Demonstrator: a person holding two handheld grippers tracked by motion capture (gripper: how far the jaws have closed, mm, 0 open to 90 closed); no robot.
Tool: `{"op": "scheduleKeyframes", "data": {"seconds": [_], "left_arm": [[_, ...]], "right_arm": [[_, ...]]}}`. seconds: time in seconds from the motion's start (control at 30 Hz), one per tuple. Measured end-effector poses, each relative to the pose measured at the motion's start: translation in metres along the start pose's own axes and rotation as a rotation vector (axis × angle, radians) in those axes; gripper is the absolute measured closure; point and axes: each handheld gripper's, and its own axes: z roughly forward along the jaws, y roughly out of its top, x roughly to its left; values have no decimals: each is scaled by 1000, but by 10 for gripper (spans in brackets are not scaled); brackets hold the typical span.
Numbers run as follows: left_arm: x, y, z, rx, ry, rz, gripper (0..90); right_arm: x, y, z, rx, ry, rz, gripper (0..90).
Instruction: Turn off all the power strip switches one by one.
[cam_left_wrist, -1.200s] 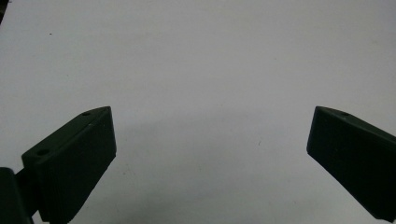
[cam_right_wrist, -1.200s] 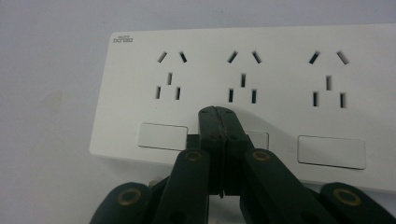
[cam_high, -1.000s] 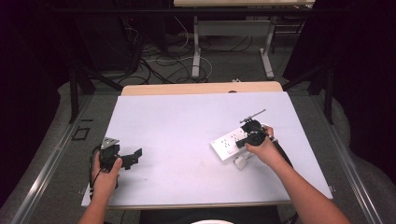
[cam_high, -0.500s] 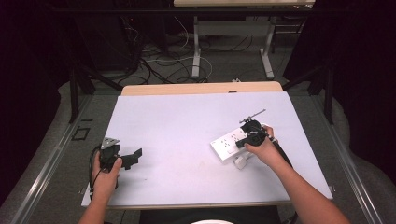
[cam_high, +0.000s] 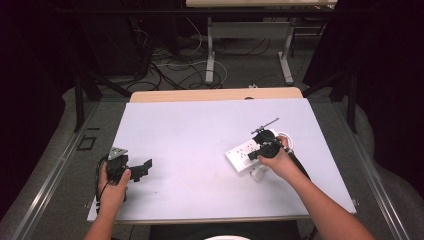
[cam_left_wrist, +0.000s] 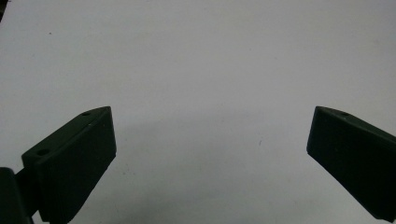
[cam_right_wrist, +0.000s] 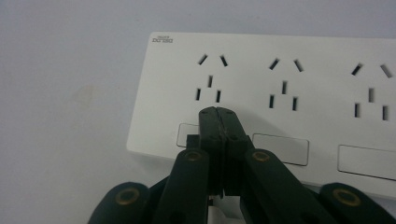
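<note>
Right gripper (cam_right_wrist: 218, 122), jaws pressed together with nothing between them, was poised over the white power strip (cam_right_wrist: 299, 88), its tips above the row of switches just below the end socket group. Whether the tips touched a switch could not be told. The power strip lay on the desk (cam_high: 190, 130), and the left gripper (cam_left_wrist: 210, 154) rested well to its left, jaws spread wide and empty. Judged step: operating a switch; next, a short, controlled downward press.

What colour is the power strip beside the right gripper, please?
White, with dark socket slots; the power strip shows best in the right gripper view.
</note>
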Motion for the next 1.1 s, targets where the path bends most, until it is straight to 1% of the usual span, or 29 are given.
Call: {"op": "scheduleKeyframes", "data": {"seconds": [0.03, 0.07, 0.1, 0.13, 0.17, 0.2, 0.23, 0.27, 0.33, 0.4, 0.43, 0.47, 0.5, 0.53, 0.57, 0.6, 0.67, 0.7, 0.77, 0.8, 0.83, 0.87, 0.9, 0.93, 0.97, 1.0, 1.03, 1.1], "left_arm": [[0, 0, 0, 0, 0, 0, 13], [0, 0, 0, 0, 0, 1, 13], [0, 0, 0, 0, 0, 0, 13], [0, 0, 0, 0, 0, 0, 13], [0, 0, 0, 0, 0, 0, 13], [0, 0, 0, -1, -1, 0, 12], [0, 0, 0, 0, -2, 1, 12], [0, 0, 0, 0, -2, 1, 12], [0, 0, 0, -1, -2, 1, 13], [0, 0, 0, 0, 0, 0, 13], [0, 0, 0, 0, 0, 0, 12], [0, 0, 0, 0, 0, 0, 12], [0, 0, 0, 0, 0, 0, 12], [0, 0, 0, 1, 1, 0, 13], [0, 0, 0, 0, 0, 0, 13], [0, 0, 0, 0, 0, 0, 13], [0, 0, 0, 0, 0, -1, 13], [0, 0, 0, 0, 1, 0, 13], [0, 0, 0, -2, -1, 0, 13], [0, 0, 0, -4, -1, 0, 12], [0, 0, 0, -4, -1, 0, 13], [0, 0, 0, -4, -1, 0, 13], [0, 0, 0, -4, -1, 0, 13], [0, 0, 0, -1, -1, 1, 13], [0, 0, 0, -4, -1, 1, 13], [0, 0, 0, -4, -1, 0, 13], [0, 0, 0, -4, -1, 0, 12], [0, 0, 0, -4, 0, 0, 13]], "right_arm": [[2, 0, 1, -23, 8, 6, 900], [3, -1, 4, -58, 26, -6, 900], [4, 0, 2, -8, 16, -3, 900], [5, 1, 2, -8, 17, -7, 900], [6, 0, 5, -36, 24, -7, 900], [8, 2, 2, 19, 10, 0, 900], [8, 3, -1, 66, 2, -24, 900], [10, 2, 3, 17, 14, -6, 900], [12, 2, 4, 4, 24, -21, 900], [12, 2, 4, 4, 22, -21, 900], [13, 2, 3, 21, 11, -28, 900], [14, 3, 2, 38, 20, -16, 900], [14, 2, 4, 20, 18, -33, 900], [15, 2, 4, 21, 25, -31, 900], [15, 3, 4, 34, 23, -32, 900], [16, 3, 5, 20, 22, -29, 900], [16, 3, 5, 28, 24, -31, 900], [15, 3, 5, 36, 14, -45, 900], [16, 3, 5, 50, 14, -46, 900], [15, 3, 5, 47, 17, -56, 900], [16, 3, 6, 45, 13, -46, 900], [16, 2, 8, 11, 26, -43, 900], [17, 1, 9, 7, 35, -36, 900], [17, 1, 9, 22, 27, -51, 900], [17, 0, 12, -20, 32, -46, 900], [17, 1, 8, 34, 22, -52, 900], [17, 2, 8, 52, 18, -49, 900], [17, 2, 9, 37, 20, -47, 900]]}}
